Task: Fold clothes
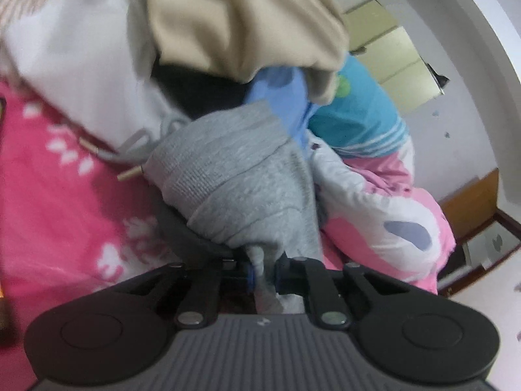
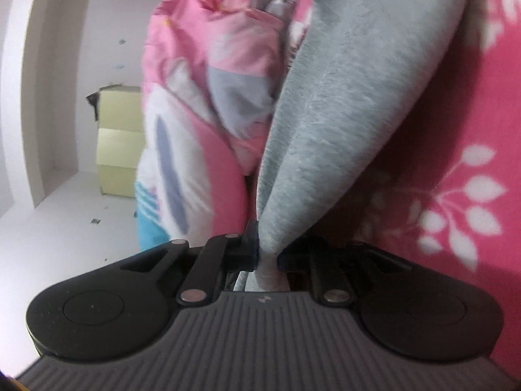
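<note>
- Pinching a bunch of grey sweatshirt (image 1: 234, 176) with the left gripper (image 1: 264, 273), fingers pressed together on a thick wad of knit.
- Same deal on the other side: right gripper (image 2: 267, 254) clamped onto another gathered bit of that grey fleece, cloth fanning out from the pinch in a long drape.
- Hanging between both tools above a pink flowered bedspread (image 1: 58, 195), just beside a pink and white quilt (image 1: 384, 215).
- Sitting behind it, a heap of other clothes: white hoodie (image 1: 81, 52) with drawcords, beige top (image 1: 247, 16), something blue (image 1: 358, 107). Hard to tell folded from unfolded back there, pretty blurry.
- Looks soft, thick-ish and floppy, so probably zero stiffness to lean on; sags wherever it isn't held.
- Fleecy surface likely grips well, not slippery, no real risk of damage from squeezing.
- Medium weight at a guess, enough to pull down out of a shallow pinch.
- Better grabbed at a hem, cuff or shoulder seam than mid-panel; ribbed band showing in the left view seems a solid spot.
- Can't say which part each tool actually has, or how far along the folding is.
- Worth keeping the two holds well apart so the fabric spreads flat instead of roping up.
</note>
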Demonstrator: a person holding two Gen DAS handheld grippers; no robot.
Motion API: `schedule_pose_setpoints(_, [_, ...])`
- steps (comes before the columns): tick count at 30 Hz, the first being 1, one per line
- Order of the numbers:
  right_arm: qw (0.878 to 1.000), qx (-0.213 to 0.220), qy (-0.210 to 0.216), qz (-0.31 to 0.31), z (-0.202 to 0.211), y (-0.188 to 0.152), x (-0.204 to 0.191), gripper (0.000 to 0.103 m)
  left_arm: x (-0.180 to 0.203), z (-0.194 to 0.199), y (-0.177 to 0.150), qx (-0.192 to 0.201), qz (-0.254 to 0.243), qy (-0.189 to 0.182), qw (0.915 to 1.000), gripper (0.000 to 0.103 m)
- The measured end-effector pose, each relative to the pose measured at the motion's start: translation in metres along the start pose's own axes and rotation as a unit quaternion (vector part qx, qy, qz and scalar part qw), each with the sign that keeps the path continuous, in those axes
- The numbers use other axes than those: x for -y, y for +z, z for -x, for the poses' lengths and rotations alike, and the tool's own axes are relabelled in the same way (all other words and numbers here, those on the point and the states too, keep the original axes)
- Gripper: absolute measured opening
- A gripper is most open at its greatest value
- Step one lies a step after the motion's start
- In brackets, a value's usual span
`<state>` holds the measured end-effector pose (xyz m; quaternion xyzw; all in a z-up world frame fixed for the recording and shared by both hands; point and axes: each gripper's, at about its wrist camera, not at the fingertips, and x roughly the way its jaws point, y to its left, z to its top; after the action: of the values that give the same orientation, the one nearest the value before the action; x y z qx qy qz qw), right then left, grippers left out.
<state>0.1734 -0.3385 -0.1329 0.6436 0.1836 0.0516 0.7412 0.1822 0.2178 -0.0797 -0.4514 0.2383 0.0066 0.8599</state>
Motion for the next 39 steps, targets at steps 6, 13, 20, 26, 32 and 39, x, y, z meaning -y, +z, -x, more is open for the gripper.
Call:
schedule_pose_setpoints(6, [1.000,-0.025,0.008,0.017,0.086,-0.006,-0.004,0.009,-0.021,0.055,-0.021,-0.071,-0.014,-0.003,0.9974,0.011])
schedule_pose_setpoints(13, [0.989,-0.081,-0.119,0.031,0.127,-0.010,0.058,0.017,-0.055,0.062,-0.055,-0.089,-0.033,0.023,0.9952,0.018])
schedule_pose_setpoints(20, [0.945,-0.058,-0.180,0.267,0.173,-0.011,-0.018,0.046,-0.046,0.070,-0.054,-0.079,-0.077,0.006,0.9938,0.036])
schedule_pose_setpoints(26, [0.860,-0.115,-0.064,0.493,0.140,-0.066,-0.111,0.048,-0.042,0.075,-0.061,-0.072,-0.095,-0.004,0.9929,0.049])
schedule_pose_setpoints(32, [0.730,-0.237,0.109,0.632,0.016,-0.176,-0.176,0.051,-0.046,0.074,-0.066,-0.072,-0.101,0.001,0.9923,0.053])
schedule_pose_setpoints(39, [0.570,-0.354,0.143,0.728,-0.114,-0.290,-0.195,0.051,-0.054,0.073,-0.072,-0.068,-0.126,-0.014,0.9896,0.053])
